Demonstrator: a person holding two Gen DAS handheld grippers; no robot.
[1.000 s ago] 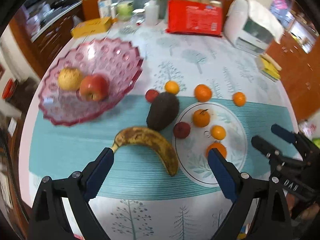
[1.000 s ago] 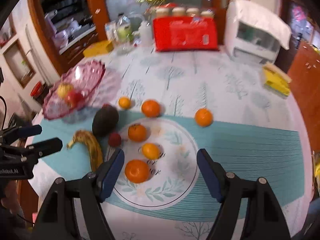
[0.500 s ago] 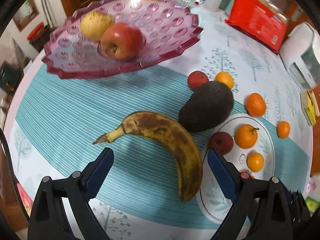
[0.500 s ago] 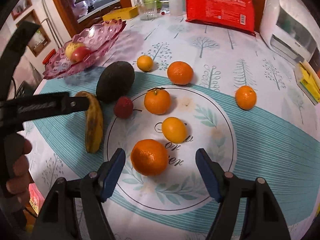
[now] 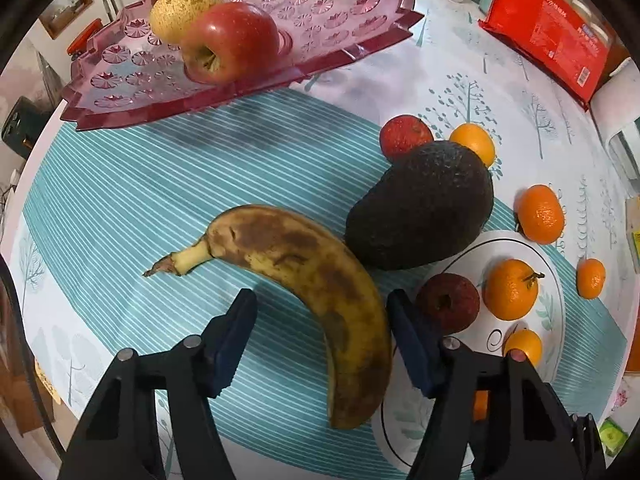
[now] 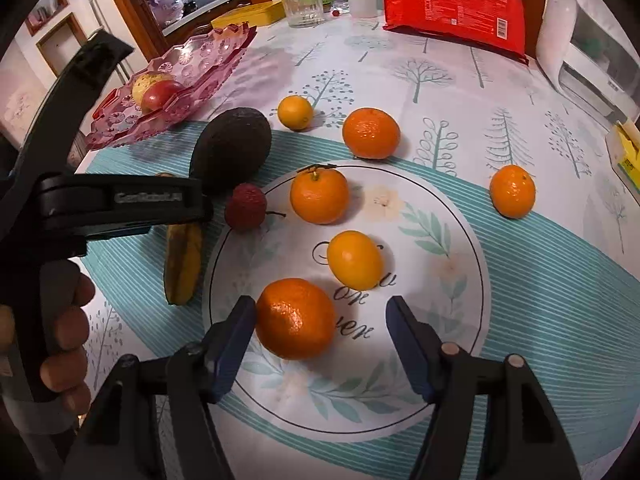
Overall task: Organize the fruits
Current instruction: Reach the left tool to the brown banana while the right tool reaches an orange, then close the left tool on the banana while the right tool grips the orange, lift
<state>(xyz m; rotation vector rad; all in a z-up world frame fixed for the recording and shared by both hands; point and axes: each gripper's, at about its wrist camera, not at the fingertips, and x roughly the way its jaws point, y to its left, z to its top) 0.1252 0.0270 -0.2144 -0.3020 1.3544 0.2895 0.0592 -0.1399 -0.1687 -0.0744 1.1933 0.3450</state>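
Both grippers dropped closer since 0.5 s ago. Left gripper (image 5: 320, 334) fingers narrowed, straddling the banana (image 5: 316, 284), not clamped; its stem points left, blossom end toward camera. Right gripper (image 6: 320, 340) fingers wide around an orange (image 6: 295, 318) on the printed plate (image 6: 448, 264). Bench (image 5: 120, 200) carries a teal-striped cloth.

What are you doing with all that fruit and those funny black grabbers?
Someone is sorting fruit with a grabber in each hand. The left gripper is open around a spotty banana lying on the tablecloth, next to an avocado. The right gripper is open by a big orange on the white plate. Nothing is picked up yet. A pink bowl already has an apple and a pear in it.
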